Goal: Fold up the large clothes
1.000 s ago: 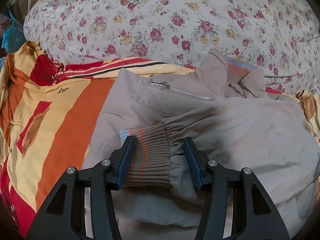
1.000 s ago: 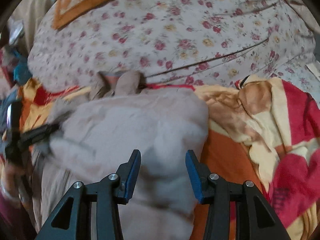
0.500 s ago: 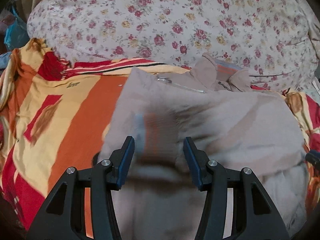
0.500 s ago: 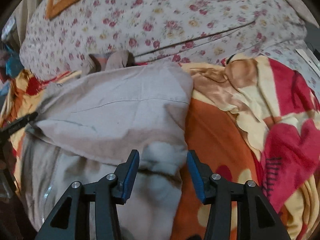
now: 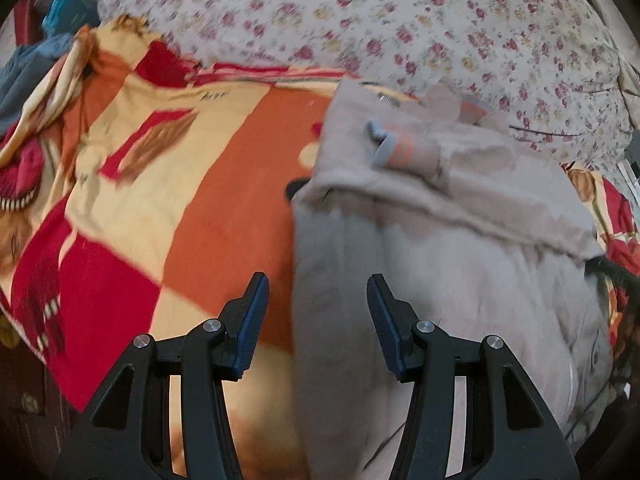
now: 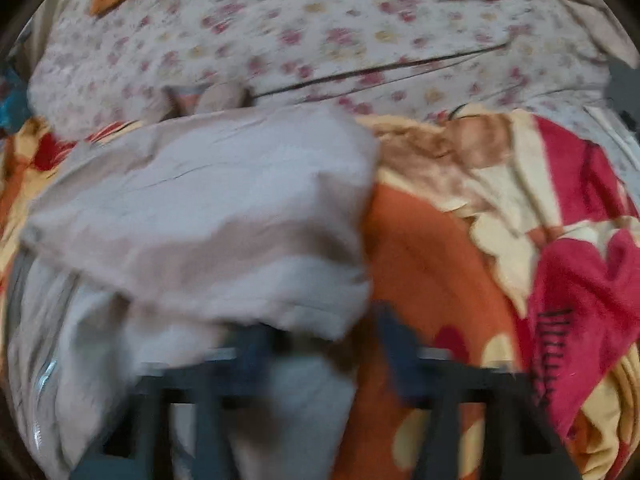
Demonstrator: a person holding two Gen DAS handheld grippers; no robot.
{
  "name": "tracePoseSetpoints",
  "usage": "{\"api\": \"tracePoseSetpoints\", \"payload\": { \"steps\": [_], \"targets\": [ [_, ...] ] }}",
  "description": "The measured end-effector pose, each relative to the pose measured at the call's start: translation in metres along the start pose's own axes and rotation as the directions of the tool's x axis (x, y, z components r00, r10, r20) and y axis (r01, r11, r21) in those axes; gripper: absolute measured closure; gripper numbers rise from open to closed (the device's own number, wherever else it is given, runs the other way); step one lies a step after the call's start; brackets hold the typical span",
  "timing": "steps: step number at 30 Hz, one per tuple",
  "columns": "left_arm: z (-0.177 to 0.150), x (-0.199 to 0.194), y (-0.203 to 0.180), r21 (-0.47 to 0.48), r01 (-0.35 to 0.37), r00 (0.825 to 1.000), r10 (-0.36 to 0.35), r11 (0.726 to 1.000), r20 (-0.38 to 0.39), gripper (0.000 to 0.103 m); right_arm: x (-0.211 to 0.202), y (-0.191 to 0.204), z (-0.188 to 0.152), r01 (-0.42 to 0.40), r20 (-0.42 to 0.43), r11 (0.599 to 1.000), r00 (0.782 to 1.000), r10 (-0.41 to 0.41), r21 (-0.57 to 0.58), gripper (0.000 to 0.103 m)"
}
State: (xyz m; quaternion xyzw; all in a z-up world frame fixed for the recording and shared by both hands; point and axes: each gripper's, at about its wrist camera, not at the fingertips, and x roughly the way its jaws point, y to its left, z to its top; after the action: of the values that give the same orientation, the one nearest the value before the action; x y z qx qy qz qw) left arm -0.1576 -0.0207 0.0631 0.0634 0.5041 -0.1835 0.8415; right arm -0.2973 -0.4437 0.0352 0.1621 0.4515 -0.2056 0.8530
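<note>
A beige jacket [image 5: 440, 248] lies on an orange, yellow and red blanket [image 5: 168, 184]. Its sleeves are folded across the body, and a ribbed cuff [image 5: 404, 152] rests near the collar. My left gripper [image 5: 316, 316] is open and empty, over the jacket's left edge near its hem. In the right wrist view the jacket [image 6: 208, 216] fills the left half. My right gripper [image 6: 324, 356] is blurred by motion; its jaws look open and empty at the jacket's lower right edge.
A floral quilt [image 5: 380, 16] is heaped behind the jacket and also shows in the right wrist view [image 6: 320, 36]. Blue and grey clothes [image 5: 36, 52] lie at the far left. The blanket [image 6: 520, 240] is rumpled to the right.
My left gripper let go of the ribbed cuff, which now lies on the jacket, and pulled back left toward the hem. My right gripper also drew back to the jacket's lower edge.
</note>
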Motion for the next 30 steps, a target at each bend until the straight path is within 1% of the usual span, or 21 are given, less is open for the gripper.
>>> {"api": "tracePoseSetpoints", "payload": {
  "steps": [1,2,4,5,7,9,12,15,17,19,20,22,25,26,28,29,30],
  "targets": [
    [-0.005,-0.002,0.004,-0.007,0.003,1.0,-0.003,1.0,-0.002,0.053,-0.003,-0.011,0.0,-0.03,0.022,0.997,0.999,0.028,0.069,0.078],
    [-0.009,-0.002,0.007,-0.012,0.002,1.0,-0.002,1.0,-0.003,0.053,-0.006,-0.021,-0.001,-0.051,0.04,0.991,0.998,0.046,0.122,0.08],
    [-0.016,-0.002,0.013,-0.025,-0.003,1.0,0.003,1.0,-0.012,0.053,-0.006,-0.034,-0.004,-0.067,0.049,0.98,0.997,0.058,0.19,0.082],
    [-0.018,-0.001,0.014,-0.031,-0.001,1.0,0.0,1.0,-0.016,0.053,-0.002,-0.038,-0.006,-0.065,0.04,0.976,0.998,0.057,0.21,0.082],
    [-0.022,0.002,0.018,-0.052,0.007,0.999,-0.009,0.999,-0.03,0.053,0.004,-0.04,-0.01,-0.062,0.019,0.973,0.998,0.059,0.224,0.082],
    [-0.026,0.001,0.02,-0.066,0.024,0.999,-0.027,0.998,-0.038,0.053,0.001,-0.039,-0.011,-0.062,0.008,0.974,0.998,0.061,0.218,0.082],
    [-0.03,-0.005,0.02,-0.066,0.044,0.999,-0.046,0.997,-0.028,0.053,-0.019,-0.037,-0.011,-0.067,0.006,0.978,0.998,0.068,0.196,0.082],
    [-0.036,-0.01,0.016,-0.058,0.059,0.998,-0.06,0.997,-0.021,0.053,-0.045,-0.037,-0.018,-0.075,0.008,0.983,0.997,0.075,0.167,0.08],
    [-0.039,-0.011,0.013,-0.05,0.059,0.998,-0.06,0.997,-0.023,0.053,-0.06,-0.029,-0.026,-0.11,0.001,0.986,0.994,0.111,0.129,0.076],
    [-0.043,-0.011,0.008,-0.034,0.05,0.998,-0.051,0.998,-0.025,0.053,-0.065,-0.022,-0.034,-0.131,-0.017,0.986,0.991,0.133,0.107,0.047],
    [-0.045,-0.011,0.006,-0.03,0.048,0.998,-0.049,0.998,-0.027,0.053,-0.065,-0.019,-0.04,-0.146,-0.029,0.984,0.988,0.15,0.102,0.043],
    [-0.047,-0.012,0.004,-0.027,0.05,0.998,-0.051,0.998,-0.031,0.053,-0.061,-0.014,-0.05,-0.178,-0.057,0.979,0.981,0.184,0.103,0.043],
    [-0.051,-0.017,0.0,-0.013,0.048,0.998,-0.049,0.999,-0.026,0.053,-0.043,-0.01,-0.066,-0.215,-0.111,0.968,0.967,0.23,0.131,0.043],
    [-0.053,-0.019,-0.001,-0.008,0.046,0.999,-0.047,0.999,-0.023,0.053,-0.036,-0.009,-0.07,-0.229,-0.123,0.963,0.961,0.247,0.142,0.044],
    [-0.055,-0.024,-0.002,-0.001,0.046,0.999,-0.046,0.999,-0.016,0.053,-0.04,-0.009,-0.075,-0.233,-0.085,0.962,0.965,0.246,0.139,0.061],
    [-0.057,-0.026,-0.002,0.001,0.047,0.999,-0.047,0.999,-0.013,0.053,-0.046,-0.012,-0.076,-0.223,-0.061,0.966,0.971,0.233,0.13,0.084],
    [-0.059,-0.028,-0.002,0.002,0.048,0.999,-0.048,0.999,-0.011,0.053,-0.049,-0.015,-0.078,-0.214,-0.049,0.968,0.974,0.222,0.131,0.096]
  ]
}}
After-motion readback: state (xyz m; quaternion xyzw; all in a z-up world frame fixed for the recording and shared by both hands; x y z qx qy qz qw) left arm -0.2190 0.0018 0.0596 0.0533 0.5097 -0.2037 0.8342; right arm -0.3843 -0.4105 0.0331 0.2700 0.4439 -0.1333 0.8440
